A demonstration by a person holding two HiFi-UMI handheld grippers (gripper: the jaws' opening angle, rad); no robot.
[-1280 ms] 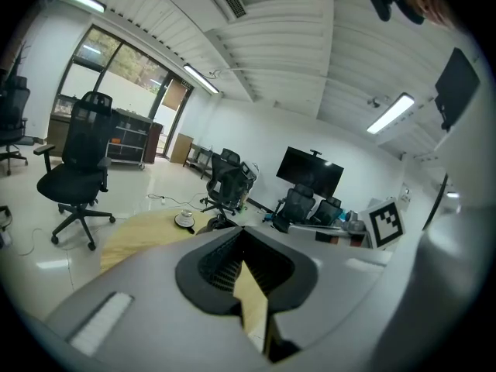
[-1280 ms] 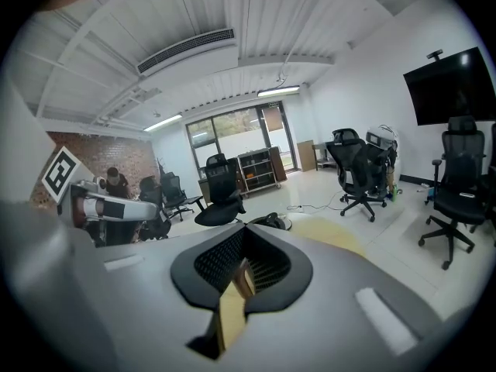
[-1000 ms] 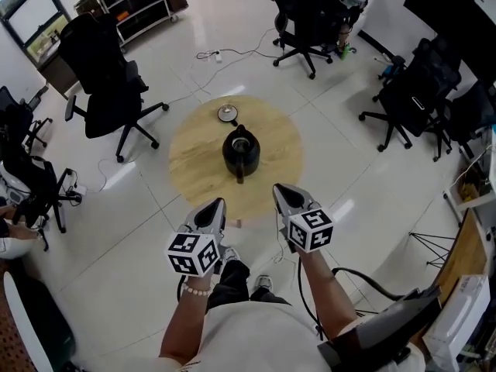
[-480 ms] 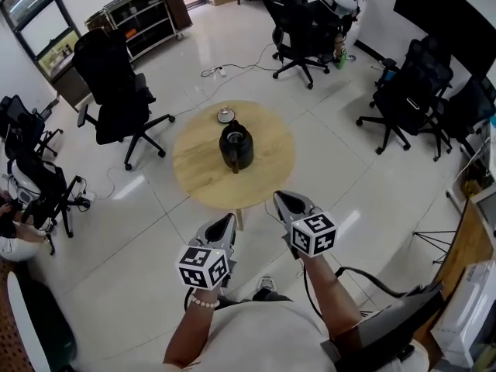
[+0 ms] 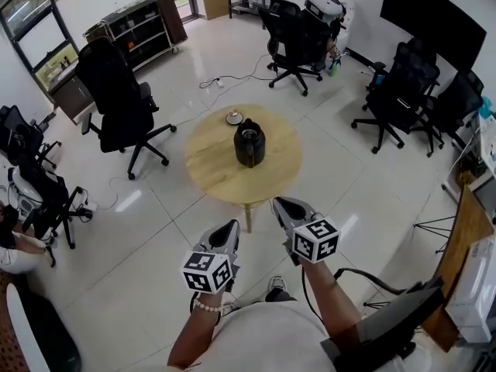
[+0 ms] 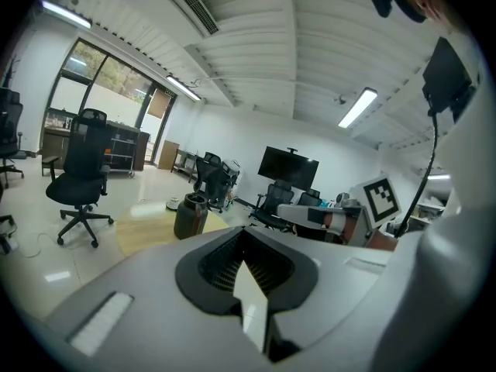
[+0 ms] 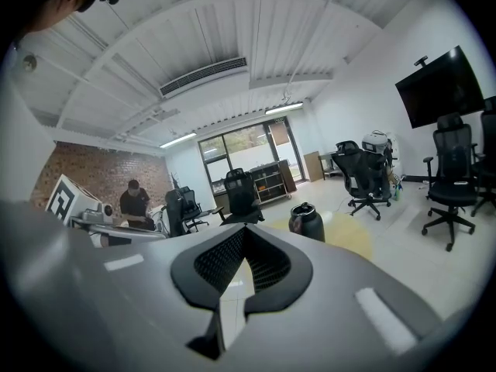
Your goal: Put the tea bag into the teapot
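Observation:
A black teapot (image 5: pixel 249 142) stands upright near the middle of a round wooden table (image 5: pixel 213 165). Just behind it on the table lies a small white round thing (image 5: pixel 233 118), too small to make out; I see no tea bag for certain. My left gripper (image 5: pixel 229 231) and right gripper (image 5: pixel 280 206) hang over the floor, well short of the table's near edge. Both are shut with nothing in them. The left gripper view has the teapot (image 6: pixel 191 215) far off beyond the shut gripper (image 6: pixel 246 239). The right gripper view shows the teapot (image 7: pixel 306 222) beyond the shut gripper (image 7: pixel 244 235).
Black office chairs ring the table: one at the left (image 5: pixel 116 99), some at the back (image 5: pixel 298 29) and at the right (image 5: pixel 403 99). A cable (image 5: pixel 232 76) lies on the tiled floor behind the table. A person (image 7: pixel 136 204) sits far off by a brick wall.
The table and teapot now sit farther away and higher in the head view. Both grippers have drawn back from the table's edge and remain shut.

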